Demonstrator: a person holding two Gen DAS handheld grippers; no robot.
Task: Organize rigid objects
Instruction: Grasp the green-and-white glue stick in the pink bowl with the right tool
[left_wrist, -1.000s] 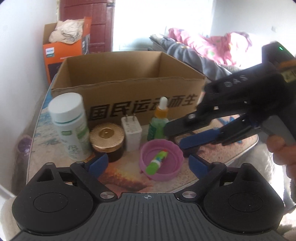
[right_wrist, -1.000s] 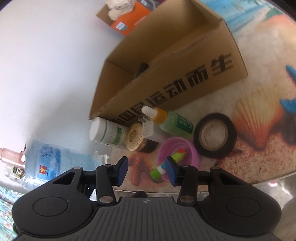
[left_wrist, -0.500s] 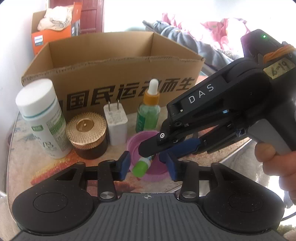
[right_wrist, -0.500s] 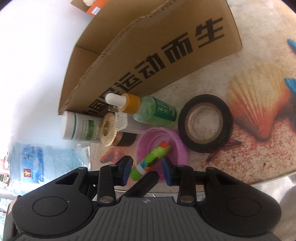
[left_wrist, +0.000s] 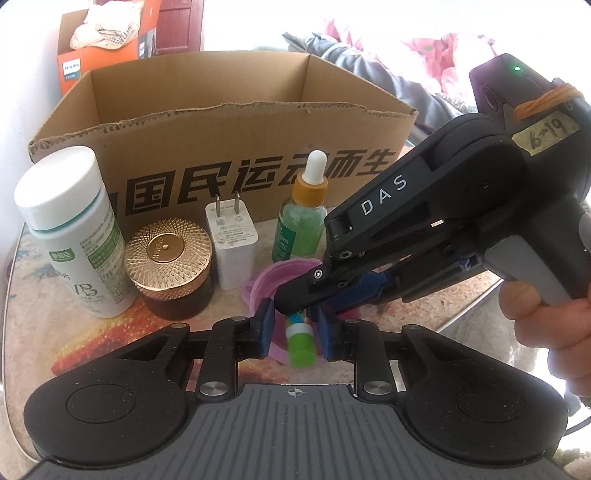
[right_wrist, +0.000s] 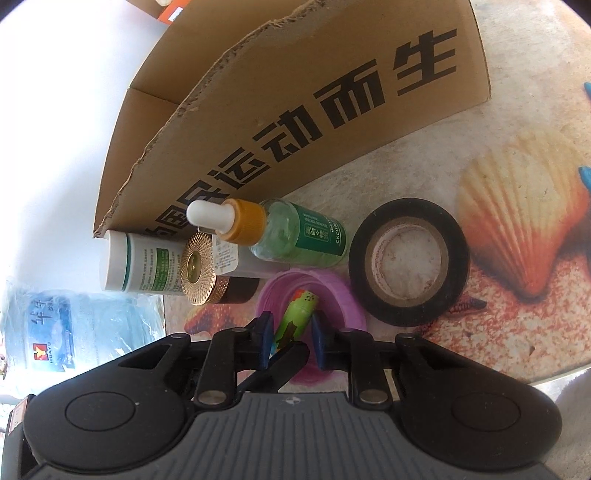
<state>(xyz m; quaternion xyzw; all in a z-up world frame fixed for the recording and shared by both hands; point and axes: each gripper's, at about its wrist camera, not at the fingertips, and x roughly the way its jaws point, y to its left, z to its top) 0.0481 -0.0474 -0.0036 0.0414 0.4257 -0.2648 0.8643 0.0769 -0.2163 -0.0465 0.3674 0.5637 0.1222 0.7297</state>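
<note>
I am closing both claws, left claw (left_wrist: 291, 326) and right claw (right_wrist: 290, 334), on the small green plastic lip-balm tube (right_wrist: 295, 317) lying in the shallow pink plastic lid (right_wrist: 332, 295) on the table (right_wrist: 517, 332), judging it light, stiff, slippery, best pinched mid-barrel.

Green tube (left_wrist: 302, 341) in pink dish (right_wrist: 332, 291); black tape roll (right_wrist: 408, 262); gold-lidded jar (left_wrist: 168, 254).

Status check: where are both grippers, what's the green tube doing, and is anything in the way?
Both grippers closed on the green tube: left gripper and right gripper at opposite ends. Tube lies tilted across the pink dish. Cardboard box behind open, path clear.
</note>
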